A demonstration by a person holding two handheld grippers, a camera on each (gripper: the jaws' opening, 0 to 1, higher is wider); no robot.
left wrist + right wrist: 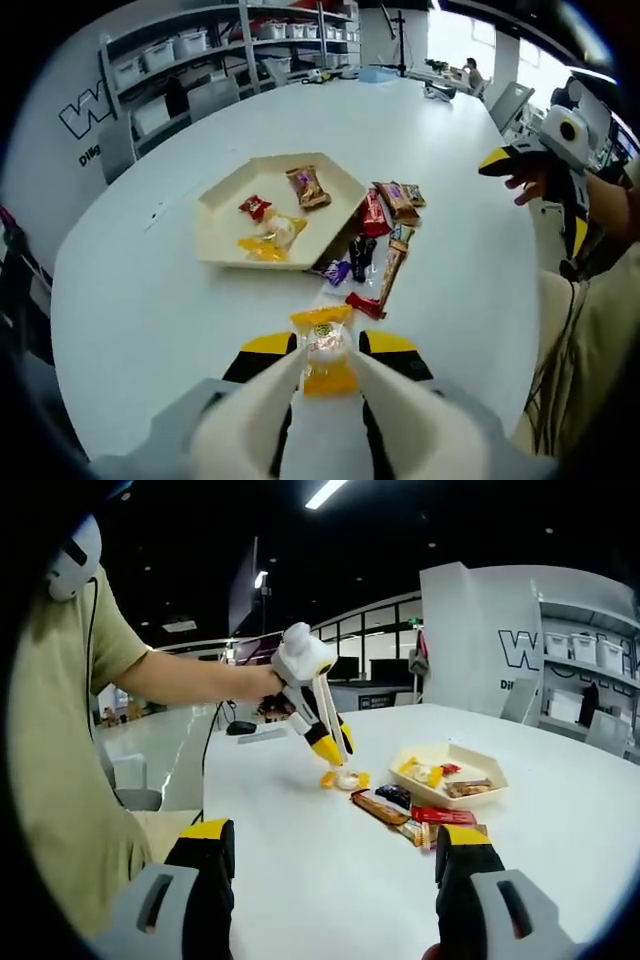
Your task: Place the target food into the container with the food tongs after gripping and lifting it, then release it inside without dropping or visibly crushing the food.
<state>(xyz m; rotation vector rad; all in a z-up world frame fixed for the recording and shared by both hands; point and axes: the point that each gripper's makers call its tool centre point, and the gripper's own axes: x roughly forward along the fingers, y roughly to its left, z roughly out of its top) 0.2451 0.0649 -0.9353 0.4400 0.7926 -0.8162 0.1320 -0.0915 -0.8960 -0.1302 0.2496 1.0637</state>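
Around us a workshop hall with shelving frames a white tabletop (150,290). Our left gripper (326,362) has its tongs closed on a yellow-wrapped candy (325,350), held just above the tabletop near the loose snack pile (380,235). The cream hexagonal tray (225,205) lies beyond, holding several sweets. Our right gripper (330,875) has its jaws wide apart, holding nothing.

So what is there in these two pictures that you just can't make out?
- Wrapper print on the snacks beside the tray: too small in both views.
- Bottom of the yellow candy: left gripper view, covered by the tong blades.
- Bins on the shelves: contents too small and far to tell.
- Right gripper: right gripper view, its jaws are cut off by the lower edge.
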